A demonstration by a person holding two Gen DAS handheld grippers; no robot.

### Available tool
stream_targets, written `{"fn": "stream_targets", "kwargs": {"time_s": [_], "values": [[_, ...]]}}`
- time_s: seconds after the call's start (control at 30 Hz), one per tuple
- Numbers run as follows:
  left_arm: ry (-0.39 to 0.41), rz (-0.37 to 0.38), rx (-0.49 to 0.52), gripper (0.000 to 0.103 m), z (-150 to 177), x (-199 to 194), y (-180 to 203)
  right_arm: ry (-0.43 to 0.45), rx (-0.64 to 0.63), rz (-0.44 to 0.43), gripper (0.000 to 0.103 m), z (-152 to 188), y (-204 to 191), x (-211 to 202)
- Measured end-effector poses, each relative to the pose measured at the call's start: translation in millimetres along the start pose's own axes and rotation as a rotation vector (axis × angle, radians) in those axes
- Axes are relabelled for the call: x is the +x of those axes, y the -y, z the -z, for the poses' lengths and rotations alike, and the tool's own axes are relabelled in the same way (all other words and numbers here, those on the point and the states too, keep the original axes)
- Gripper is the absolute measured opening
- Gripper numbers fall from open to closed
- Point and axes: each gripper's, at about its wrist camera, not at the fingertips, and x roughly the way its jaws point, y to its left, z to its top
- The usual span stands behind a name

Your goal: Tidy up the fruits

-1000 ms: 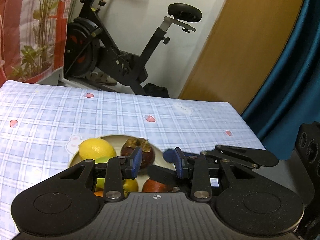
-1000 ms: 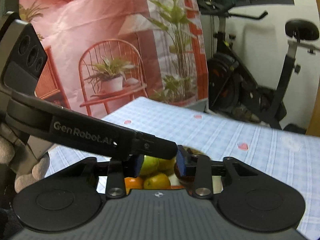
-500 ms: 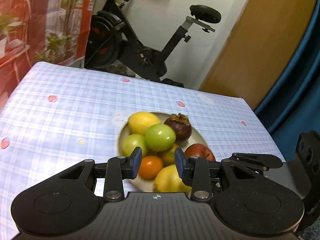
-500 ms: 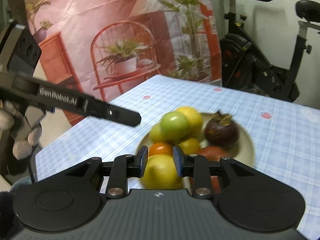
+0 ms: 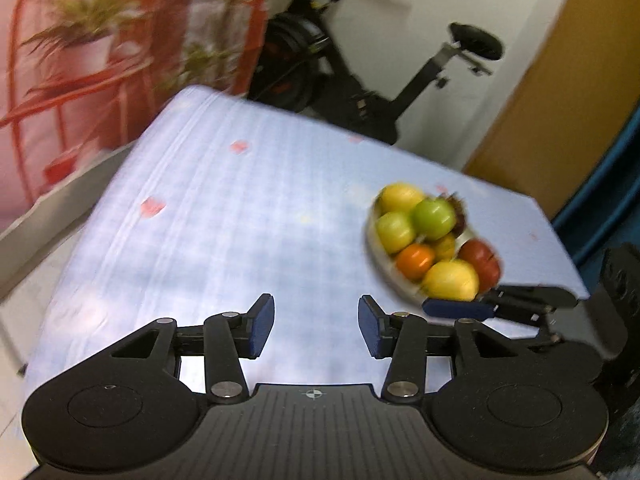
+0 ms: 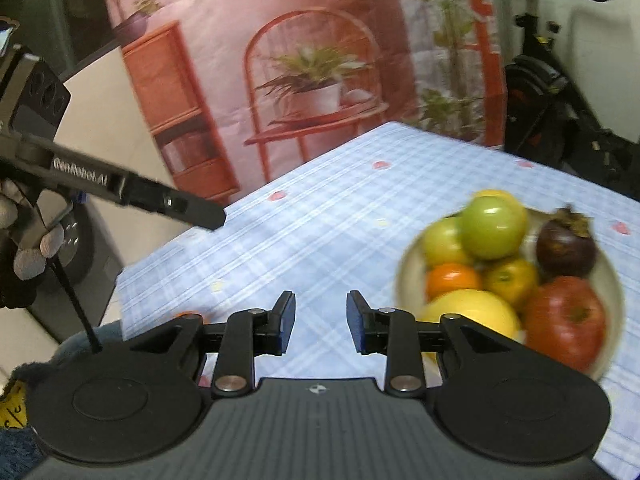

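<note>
A cream plate [image 6: 614, 280] piled with fruit sits on the blue checked tablecloth [image 6: 320, 216]. It holds green apples [image 6: 493, 227], an orange [image 6: 452, 280], lemons [image 6: 472, 314], a red apple [image 6: 566, 324] and a dark mangosteen [image 6: 566, 246]. In the left wrist view the plate [image 5: 378, 260] is at the right. My left gripper [image 5: 316, 330] is open and empty above bare cloth, left of the plate. My right gripper [image 6: 320, 324] is open and empty, just left of the plate. The left gripper's body [image 6: 120, 188] shows at the left of the right wrist view.
An exercise bike [image 5: 360, 80] stands beyond the table's far edge. A printed backdrop with a red shelf and plants [image 6: 312, 80] hangs to the left. A wooden door [image 5: 560, 80] and blue curtain [image 5: 612, 176] are at the right.
Both grippers have pulled back and swung left, away from over the plate. The plate now lies to the right of each. Both jaws have opened wider.
</note>
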Motion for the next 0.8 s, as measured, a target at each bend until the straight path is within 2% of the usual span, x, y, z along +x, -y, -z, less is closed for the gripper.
{"fn": "stream_targets", "kwargs": {"time_s": [0.13, 0.37, 0.47, 0.63, 0.73, 0.8], "values": [[-0.047, -0.001, -0.056, 0.05, 18.2, 5.4, -18.0, -0.054, -0.072, -0.036, 0.038, 0.4, -23.7, 19.7], [-0.057, 0.034, -0.047, 0.05, 30.6, 4.3, -24.1, -0.146, -0.206, -0.123, 0.048, 15.6, -62.4, 39.8], [-0.072, 0.035, -0.037, 0.05, 37.6, 1.3, -26.5, -0.177, -0.262, -0.16, 0.048, 21.4, -78.9, 48.8], [-0.097, 0.03, -0.052, 0.052, 48.6, 1.1, -34.2, -0.198, -0.343, -0.152, 0.048, 24.7, -100.6, 68.1], [-0.108, 0.049, -0.063, 0.061, 54.0, 0.9, -38.7, -0.203, -0.344, -0.142, 0.048, 25.7, -102.7, 77.5], [-0.117, 0.065, -0.062, 0.063, 57.0, -0.3, -40.7, -0.207, -0.344, -0.143, 0.048, 25.6, -102.2, 81.3]]}}
